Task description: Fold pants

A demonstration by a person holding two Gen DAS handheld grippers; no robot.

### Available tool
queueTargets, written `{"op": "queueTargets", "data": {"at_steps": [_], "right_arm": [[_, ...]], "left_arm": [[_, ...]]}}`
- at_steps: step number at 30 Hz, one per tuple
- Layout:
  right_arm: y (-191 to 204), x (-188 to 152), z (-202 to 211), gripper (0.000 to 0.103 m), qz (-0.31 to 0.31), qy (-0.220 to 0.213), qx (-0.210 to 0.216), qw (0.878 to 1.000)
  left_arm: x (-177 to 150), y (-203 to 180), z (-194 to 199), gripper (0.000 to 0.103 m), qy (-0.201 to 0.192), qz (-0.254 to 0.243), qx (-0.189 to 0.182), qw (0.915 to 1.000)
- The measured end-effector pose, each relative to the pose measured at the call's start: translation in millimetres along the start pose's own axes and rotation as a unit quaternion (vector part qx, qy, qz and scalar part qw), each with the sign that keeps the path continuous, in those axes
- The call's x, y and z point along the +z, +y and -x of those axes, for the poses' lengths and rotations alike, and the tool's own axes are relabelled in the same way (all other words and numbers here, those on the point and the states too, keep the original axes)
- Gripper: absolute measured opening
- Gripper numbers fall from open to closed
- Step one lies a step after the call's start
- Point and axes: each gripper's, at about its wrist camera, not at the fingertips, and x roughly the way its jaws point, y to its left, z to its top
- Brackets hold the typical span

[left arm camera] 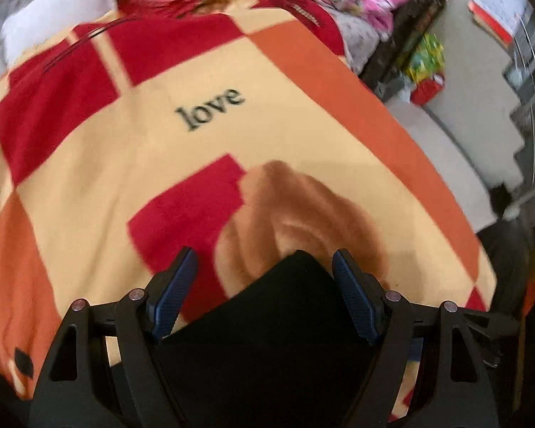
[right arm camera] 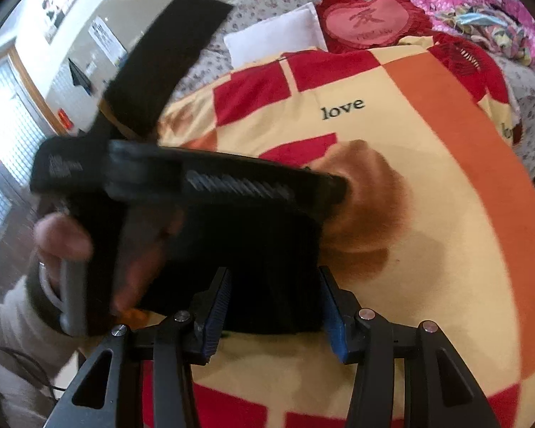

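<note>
We see the black pants (left arm camera: 267, 321) lying on a patterned blanket (left arm camera: 125, 164) (red, orange and cream blocks, printed "love"), their dark fabric spread between both claws. The left gripper (left arm camera: 265, 267) stands with its jaws apart, the cloth between its blue pads (left arm camera: 174, 292) but not pinched. The right gripper (right arm camera: 274, 285) is likewise spread wide around a fold of the pants (right arm camera: 267, 249). In the right wrist view the left gripper (right arm camera: 335, 189) crosses above the fabric, somewhat blurred.
</note>
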Motion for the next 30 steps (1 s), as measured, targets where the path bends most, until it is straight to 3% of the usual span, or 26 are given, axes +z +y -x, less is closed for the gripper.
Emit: {"op": "queueTargets", "data": {"at_steps": [1, 3, 4, 5, 6, 9, 14, 20, 24, 27, 30], "right_arm": [[1, 0, -2, 0.039, 0.0, -0.002, 0.003, 1.0], [2, 0, -6, 0.03, 0.002, -0.007, 0.006, 1.0], [1, 1, -9, 0.022, -0.005, -0.003, 0.016, 1.0], [1, 2, -10, 0.021, -0.011, -0.004, 0.023, 1.0], [2, 3, -10, 0.02, -0.011, -0.006, 0.025, 1.0], [16, 9, -2, 0.018, 0.003, -0.019, 0.04, 0.999], [66, 28, 11, 0.017, 0.057, -0.036, 0.069, 0.995], [150, 40, 3, 0.017, 0.136, -0.035, 0.132, 0.981], [209, 35, -41, 0.017, 0.172, 0.001, 0.176, 0.969], [245, 23, -93, 0.018, 0.174, 0.052, 0.21, 0.961], [269, 9, -143, 0.039, 0.182, 0.117, 0.192, 0.957]], "left_arm": [[-1, -4, -1, 0.076, -0.006, -0.013, 0.003, 0.9999], [-1, -6, 1, 0.05, -0.024, -0.025, 0.012, 0.9993], [0, -4, 1, 0.029, -0.025, -0.023, 0.008, 0.9994], [0, 1, 2, 0.017, -0.019, -0.012, -0.017, 0.9996], [1, 9, 4, 0.015, -0.01, 0.01, -0.047, 0.9988], [-2, 22, 23, 0.013, -0.022, 0.033, -0.065, 0.9971], [-19, 47, 90, 0.013, -0.083, 0.052, -0.051, 0.9939], [-72, 121, 171, 0.013, -0.131, 0.116, -0.006, 0.9846], [-122, 162, 204, 0.013, -0.144, 0.155, 0.06, 0.9755], [-162, 200, 209, 0.013, -0.132, 0.209, 0.094, 0.9645], [-192, 229, 201, 0.013, -0.113, 0.258, 0.122, 0.9516]]}}
